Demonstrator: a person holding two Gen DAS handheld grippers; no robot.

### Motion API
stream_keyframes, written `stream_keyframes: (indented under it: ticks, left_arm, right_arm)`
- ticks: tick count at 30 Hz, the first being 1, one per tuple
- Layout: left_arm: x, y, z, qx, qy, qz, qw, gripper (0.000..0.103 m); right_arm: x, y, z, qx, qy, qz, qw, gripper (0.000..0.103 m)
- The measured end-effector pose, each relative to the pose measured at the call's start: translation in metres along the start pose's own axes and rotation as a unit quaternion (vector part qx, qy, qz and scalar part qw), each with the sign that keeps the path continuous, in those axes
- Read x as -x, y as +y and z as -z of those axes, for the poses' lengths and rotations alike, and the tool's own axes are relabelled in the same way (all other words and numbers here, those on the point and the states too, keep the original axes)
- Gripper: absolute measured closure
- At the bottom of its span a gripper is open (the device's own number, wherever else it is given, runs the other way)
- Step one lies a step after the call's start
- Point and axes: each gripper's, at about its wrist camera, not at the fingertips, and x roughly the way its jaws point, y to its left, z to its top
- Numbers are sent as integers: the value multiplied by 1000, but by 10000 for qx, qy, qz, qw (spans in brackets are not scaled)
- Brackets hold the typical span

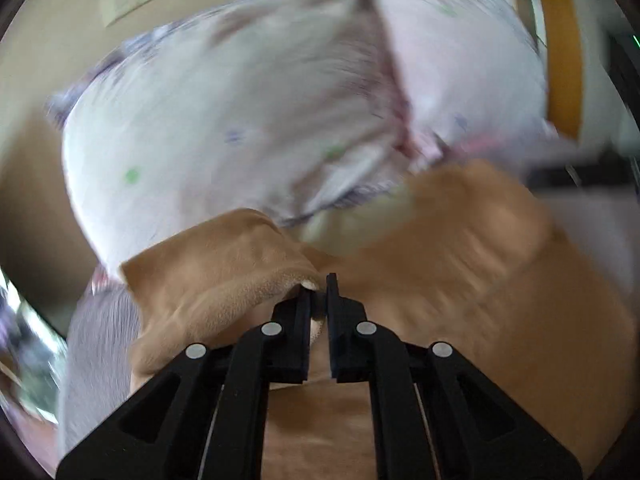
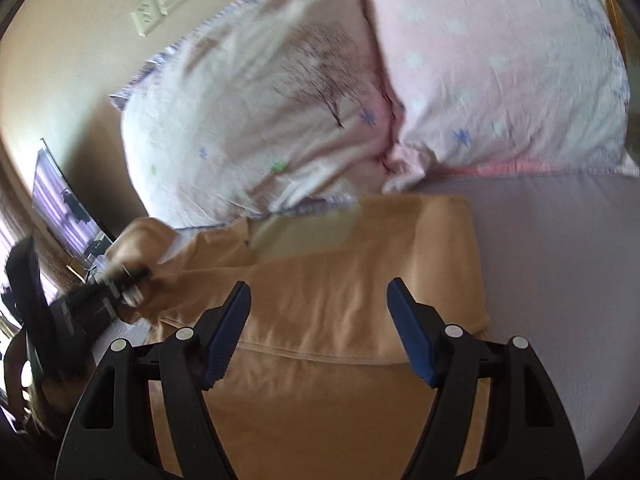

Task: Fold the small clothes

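Left claw point(image 1: 319, 282): jaws nearly closed, pinching an edge of the tan garment point(image 1: 224, 264); a flap of the fabric is lifted and curls over to the left of the fingers. The view is blurred, so the arm appears to be in motion.

Right claw point(image 2: 319, 296): jaws wide apart, holding nothing, hovering just above the garment's near part; blue pads point(image 2: 408, 332) face inward.

Tan garment point(image 2: 340, 292): a small top or similar piece, lying mostly flat on the bed, with a seam or folded edge running across just beyond the right claw. Its left side is bunched and raised where the left claw point(image 2: 128, 280) grips it.

Bed sheet point(image 2: 560, 260): pale grey-lilac, bare to the right of the garment.

Pillows: a white one with small flower prints point(image 2: 240, 120) and a pink one point(image 2: 500, 60) beside it, touching each other, just past the garment's far edge.

Wall point(image 2: 80, 40): beige, with a switch plate point(image 2: 164, 0) high up.

Progress: judged from how it lies, the garment is spread out and a side fold is being started; the left side is picked up but not yet laid over. The body looks unfolded otherwise.

Left to do: probably carry the lifted side across, fold the other side, then halve it lengthwise.

Risk: the thin pinch could slip, letting the flap drop crooked.
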Motion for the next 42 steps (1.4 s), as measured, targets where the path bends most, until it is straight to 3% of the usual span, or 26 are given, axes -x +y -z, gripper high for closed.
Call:
stream_keyframes:
  ticks: [1,2,4,7,9,14,18,20,21,22,24,26,28,30,31,33,35,37,38,39,42]
  left_arm:
    - [4,-31,8,-593,-108,-103,9981,95]
    - [13,-59,23,-1173,-244,-271,9924,93]
    - [32,-69,42,-1431,-338,-319,9886,92]
    - [53,-38,60,-890,-102,-246,9957,80]
    - [57,-7,70,-401,149,-306,9986,78]
    - [63,40,111,449,659,-620,9949,76]
    - [70,43,127,829,764,-374,9929,67]
    - [70,38,129,854,789,-259,9929,64]
    - [70,35,131,837,814,-237,9929,62]
    - [68,32,133,814,844,-218,9929,62]
    - [61,26,133,812,911,-170,9924,62]
    - [60,23,135,848,864,-191,9925,62]
    - [60,26,135,947,848,-136,9918,62]
    - [61,29,137,1112,828,-42,9903,62]
    - [61,29,139,1153,817,-12,9900,61]
    - [62,31,140,1229,781,21,9893,61]
    - [62,37,141,1350,770,97,9878,61]
    - [67,47,144,1565,726,328,9845,61]
    - [73,53,147,1719,655,468,9818,61]
    - [83,62,153,1911,546,634,9780,60]
    - [104,84,173,2467,326,1056,9628,56]
  right_arm:
    - [-6,-8,2,-122,163,-28,9998,34]
    - [-10,-14,4,-198,285,-68,9994,42]
    - [-17,-22,7,-300,435,-155,9985,51]
    - [-31,-23,10,-399,658,-315,9965,57]
    - [-44,-12,13,-340,828,-468,9949,59]
    - [-63,33,12,-78,996,-585,9933,59]
    - [-77,83,6,420,932,-598,9930,43]
    - [-96,104,8,804,1015,-251,9913,43]
    - [-107,109,11,973,1089,-39,9893,84]
    - [-118,110,12,1032,1201,38,9874,98]
    - [-108,96,4,703,895,-177,9933,99]
    - [-65,75,-12,307,-81,-471,9984,99]
    - [-14,36,-16,-251,-1156,-521,9916,99]
    - [3,2,-6,-736,-1417,-52,9872,98]
    - [1,-20,5,-1004,-1173,445,9870,98]
    - [-12,-53,25,-1379,-435,923,9852,94]
    - [-8,-81,50,-1876,21,718,9796,91]
    - [22,-91,74,-1943,-202,599,9789,73]
    - [39,-91,84,-1854,-437,517,9803,49]
    - [53,-92,91,-1765,-625,398,9815,32]
    - [95,-92,117,-1314,-1012,153,9860,30]
